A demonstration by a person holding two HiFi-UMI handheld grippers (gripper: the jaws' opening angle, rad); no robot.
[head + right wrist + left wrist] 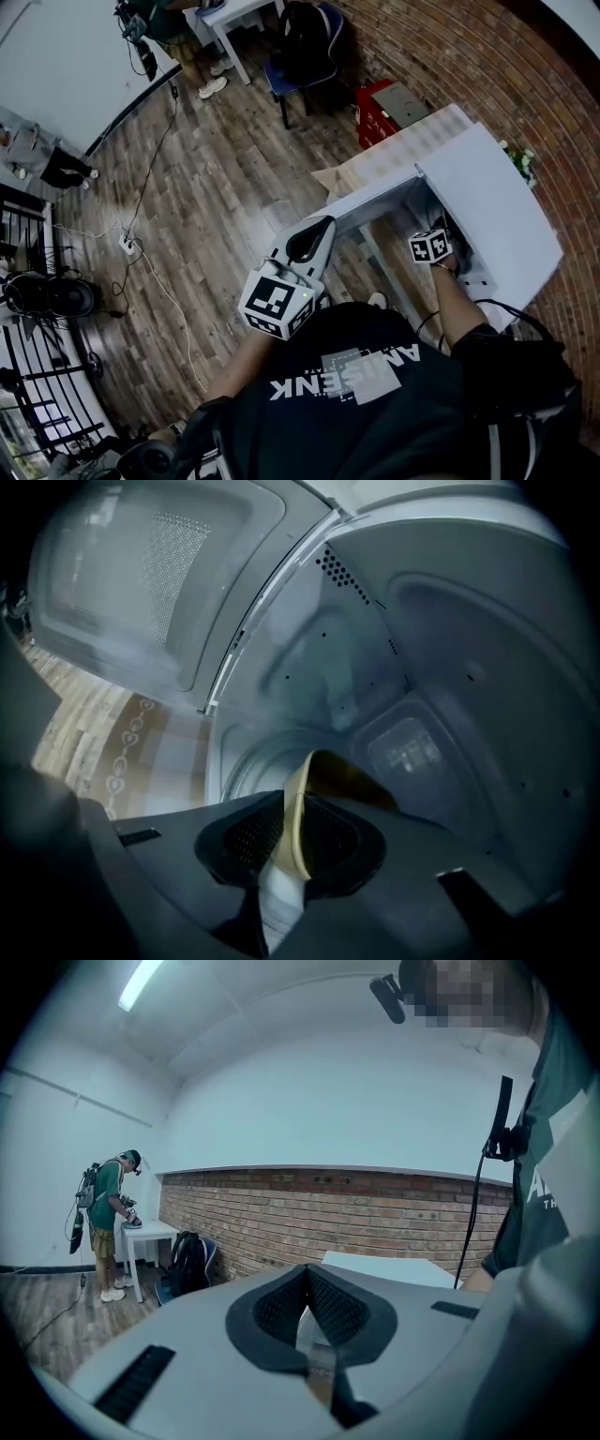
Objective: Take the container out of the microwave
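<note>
The white microwave point(487, 206) stands on a table at the right, its door point(375, 202) swung open to the left. My right gripper reaches into the cavity; only its marker cube point(429, 247) shows in the head view. In the right gripper view, the right gripper point(295, 832) is shut on the rim of a yellowish container point(328, 780) that sits on the turntable. The open door point(141, 583) shows at upper left. My left gripper point(326, 225) hangs in front of the door, level, shut and empty, with the pads of the left gripper point(306, 1274) meeting at the tips.
A patterned cloth point(403, 145) covers the table behind the microwave. A red box point(384, 108) and a chair with a dark backpack point(305, 52) stand by the brick wall. Cables and a power strip point(127, 246) lie on the wood floor. Another person point(108, 1213) stands at a far white table.
</note>
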